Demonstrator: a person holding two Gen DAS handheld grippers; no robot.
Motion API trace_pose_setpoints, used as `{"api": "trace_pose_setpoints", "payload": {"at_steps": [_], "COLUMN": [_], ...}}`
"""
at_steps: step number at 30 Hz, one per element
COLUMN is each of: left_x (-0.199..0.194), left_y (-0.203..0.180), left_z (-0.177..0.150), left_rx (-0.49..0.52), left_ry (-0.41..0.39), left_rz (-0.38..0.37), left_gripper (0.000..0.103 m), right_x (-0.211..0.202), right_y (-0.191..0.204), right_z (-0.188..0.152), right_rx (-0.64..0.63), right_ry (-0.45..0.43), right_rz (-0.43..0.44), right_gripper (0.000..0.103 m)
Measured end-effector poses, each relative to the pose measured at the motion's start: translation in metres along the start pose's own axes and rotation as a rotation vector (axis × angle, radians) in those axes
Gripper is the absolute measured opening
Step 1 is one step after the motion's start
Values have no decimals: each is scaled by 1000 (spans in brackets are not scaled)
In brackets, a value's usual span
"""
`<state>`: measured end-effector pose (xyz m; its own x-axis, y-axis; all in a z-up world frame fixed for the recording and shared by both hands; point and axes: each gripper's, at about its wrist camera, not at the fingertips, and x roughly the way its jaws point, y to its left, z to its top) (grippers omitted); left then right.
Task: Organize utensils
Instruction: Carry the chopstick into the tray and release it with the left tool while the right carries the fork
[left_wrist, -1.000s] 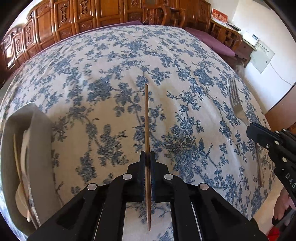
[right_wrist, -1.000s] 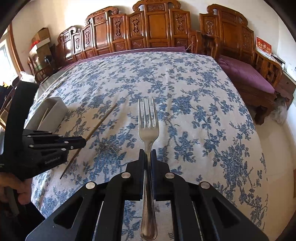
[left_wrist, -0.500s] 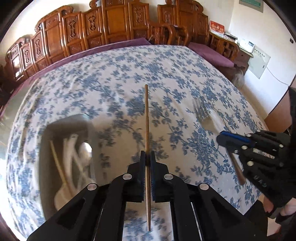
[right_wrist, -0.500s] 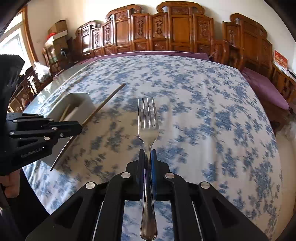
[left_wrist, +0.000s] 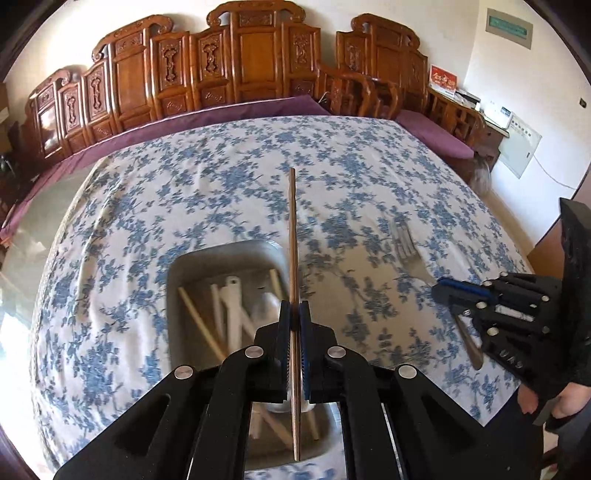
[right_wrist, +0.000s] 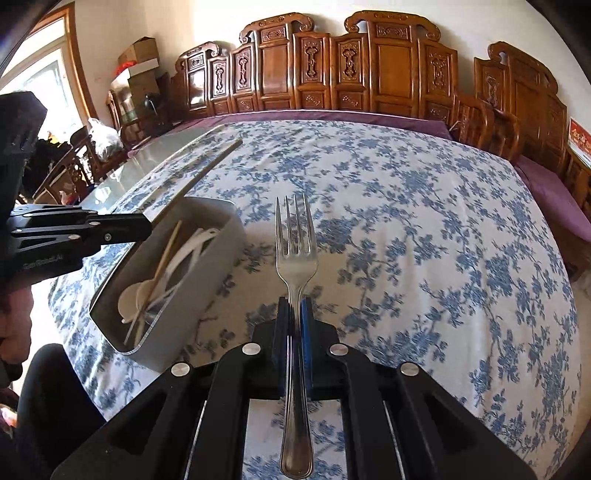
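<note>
Blue-flowered cloth (right_wrist: 424, 229) covering the counter, carved wooden bench (left_wrist: 229, 74) with purple cushion (left_wrist: 436, 136) behind, cardboard boxes (right_wrist: 138, 55) near a window (right_wrist: 40, 85)

Wide stretch of blue-flowered tablecloth (right_wrist: 424, 229) bare ahead and to the right, open for passage. Grey bin (right_wrist: 207, 273) standing near the left edge, open-topped, partly filled with white plastic utensils (right_wrist: 177, 258) and a pale chopstick (right_wrist: 168, 251). Directly above the bin, left gripper (left_wrist: 294, 314) with its long chopstick (left_wrist: 293, 236) crossing the opening. Carved wooden benches (right_wrist: 351, 70) walling off the far side.
</note>
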<state>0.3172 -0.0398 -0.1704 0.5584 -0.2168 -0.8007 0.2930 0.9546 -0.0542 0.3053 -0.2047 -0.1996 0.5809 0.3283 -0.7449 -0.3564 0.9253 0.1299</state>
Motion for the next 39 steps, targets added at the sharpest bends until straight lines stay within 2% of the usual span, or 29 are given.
{"api": "trace_pose_setpoints", "payload": {"at_steps": [9, 18, 23, 27, 39], "left_x": [35, 49, 52, 50, 15], "left_y": [21, 27, 27, 33, 56], "left_z": [-27, -36, -42, -43, -35], "left_rx": [32, 45, 64, 38, -20], "left_ry": [104, 139, 161, 155, 64], "left_rz": [27, 30, 5, 20, 25], "left_gripper": [4, 4, 4, 4, 4], "right_x": [5, 9, 10, 11, 22], "right_y": [14, 21, 27, 37, 77], "right_z": [8, 9, 12, 16, 36], "right_rx": [-25, -35, -40, -47, -78], "right_ry": [2, 13, 13, 12, 12], "right_rz": [2, 1, 2, 10, 52], "right_gripper": [8, 8, 8, 8, 8]}}
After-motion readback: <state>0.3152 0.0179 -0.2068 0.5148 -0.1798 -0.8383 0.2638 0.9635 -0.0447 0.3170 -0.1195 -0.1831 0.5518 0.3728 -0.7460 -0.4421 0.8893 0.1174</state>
